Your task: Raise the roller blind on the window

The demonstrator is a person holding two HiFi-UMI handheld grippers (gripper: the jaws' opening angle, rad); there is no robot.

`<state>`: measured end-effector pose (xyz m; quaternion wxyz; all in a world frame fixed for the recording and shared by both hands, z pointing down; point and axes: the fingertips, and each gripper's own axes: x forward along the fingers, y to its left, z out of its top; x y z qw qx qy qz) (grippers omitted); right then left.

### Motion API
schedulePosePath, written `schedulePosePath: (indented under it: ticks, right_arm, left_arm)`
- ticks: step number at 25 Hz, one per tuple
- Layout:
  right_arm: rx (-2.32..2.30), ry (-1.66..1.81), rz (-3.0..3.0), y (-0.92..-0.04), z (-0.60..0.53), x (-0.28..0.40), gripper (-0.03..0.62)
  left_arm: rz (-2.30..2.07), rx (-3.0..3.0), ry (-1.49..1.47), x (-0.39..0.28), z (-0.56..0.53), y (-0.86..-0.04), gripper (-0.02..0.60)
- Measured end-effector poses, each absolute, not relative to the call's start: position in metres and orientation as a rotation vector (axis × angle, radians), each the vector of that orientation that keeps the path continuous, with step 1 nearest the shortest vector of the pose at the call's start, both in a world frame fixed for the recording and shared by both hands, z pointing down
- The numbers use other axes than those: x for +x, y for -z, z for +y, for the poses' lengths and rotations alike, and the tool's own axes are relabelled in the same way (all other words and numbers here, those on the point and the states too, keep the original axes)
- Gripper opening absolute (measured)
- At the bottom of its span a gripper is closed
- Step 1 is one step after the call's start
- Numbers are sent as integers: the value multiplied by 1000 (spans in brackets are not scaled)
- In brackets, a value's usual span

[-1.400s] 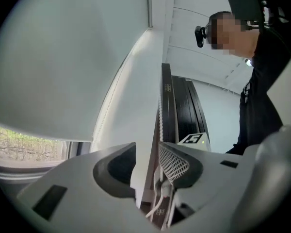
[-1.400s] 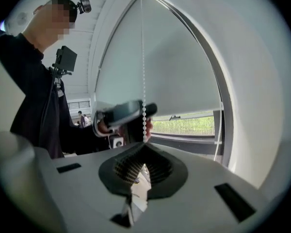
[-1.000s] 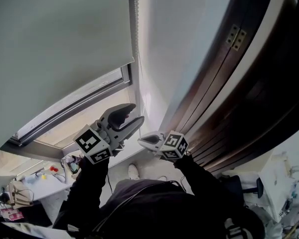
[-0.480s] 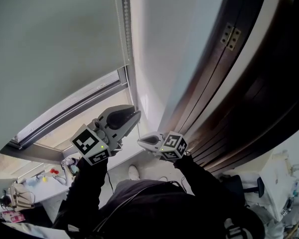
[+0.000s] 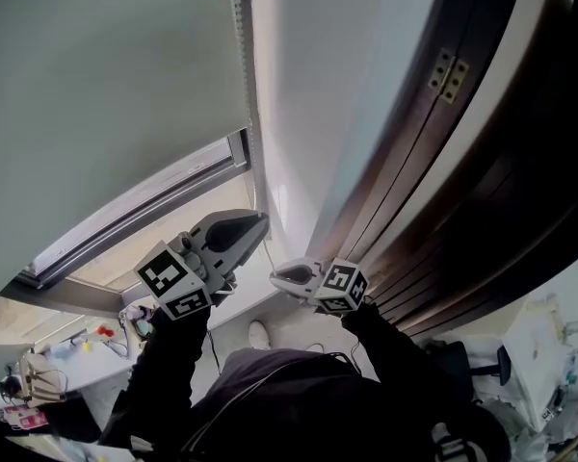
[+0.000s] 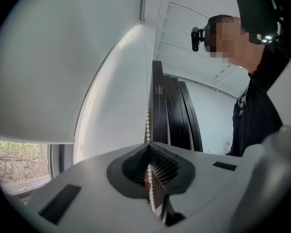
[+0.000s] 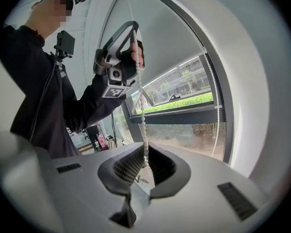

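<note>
The pale roller blind (image 5: 106,85) covers the upper window, and its bottom edge shows in the left gripper view (image 6: 63,72). A white bead chain (image 5: 239,27) hangs along its right side. My left gripper (image 5: 260,221) is shut on this chain, and the beads run up out of its pads (image 6: 149,152). Just below and to the right, my right gripper (image 5: 275,275) is also shut on the chain (image 7: 141,115), which passes between its pads (image 7: 144,152). In the right gripper view the chain rises to the left gripper (image 7: 133,33).
The window frame (image 5: 125,219) is uncovered below the blind, with greenery outside (image 7: 184,101). A dark wooden door with a brass hinge (image 5: 450,70) stands close on the right. A cluttered desk (image 5: 39,373) lies far below at the left.
The left gripper's jaws have closed onto the bead chain and it sits slightly lower. The right gripper stays shut on the chain, shifted down a little.
</note>
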<state>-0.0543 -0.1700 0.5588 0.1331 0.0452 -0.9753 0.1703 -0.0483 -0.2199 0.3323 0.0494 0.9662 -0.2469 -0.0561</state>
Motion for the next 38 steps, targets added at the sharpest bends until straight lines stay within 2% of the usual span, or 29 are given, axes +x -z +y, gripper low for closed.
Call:
schedulePosePath:
  ticks: [1, 2, 3, 4, 11, 18, 22, 24, 25, 26, 29, 33, 38]
  right_arm:
    - [139, -510, -2851, -552, -173, -51, 56]
    - [151, -539, -2890, -541, -177, -48, 161]
    - [172, -561, -2941, -526, -183, -43, 221]
    - [204, -557, -2996, -508, -190, -37, 235]
    - [296, -360, -3231, -390, -210, -10, 235]
    - [200, -224, -3290, -322, -210, -32, 235]
    - [102, -165, -3241, -299, -205, -52, 231]
    - [100, -124, -3211, -295, -203, -59, 168]
    - [109, -106, -3202, -294, -204, -61, 90]
    - [120, -93, -3197, -293, -205, -61, 46]
    - [110, -114, -3186, -293, -208, -60, 17]
    - [66, -153, -3181, -293, -207, -60, 11]
    - [132, -43, -3187, -294, -208, -61, 9]
  left_arm:
    - [-757, 2940, 170, -49, -220, -335, 6]
    - [-756, 2933, 160, -49, -221, -339, 6]
    - [-749, 2918, 142, -49, -221, -347, 6]
    - [-739, 2895, 124, -48, -221, -357, 6]
    - [-691, 2728, -36, -39, -214, -456, 6]
    - [-611, 2577, -257, -28, -184, -582, 6]
    - [-584, 2520, -284, -25, -167, -614, 6]
    - [-578, 2521, -295, -24, -165, -618, 6]
    - [-577, 2523, -303, -25, -164, -618, 6]
    - [-577, 2526, -310, -25, -164, -619, 6]
    - [-580, 2525, -302, -29, -163, -619, 6]
    - [-598, 2536, -270, -32, -164, -617, 6]
    - [-676, 2628, -200, -39, -160, -600, 8]
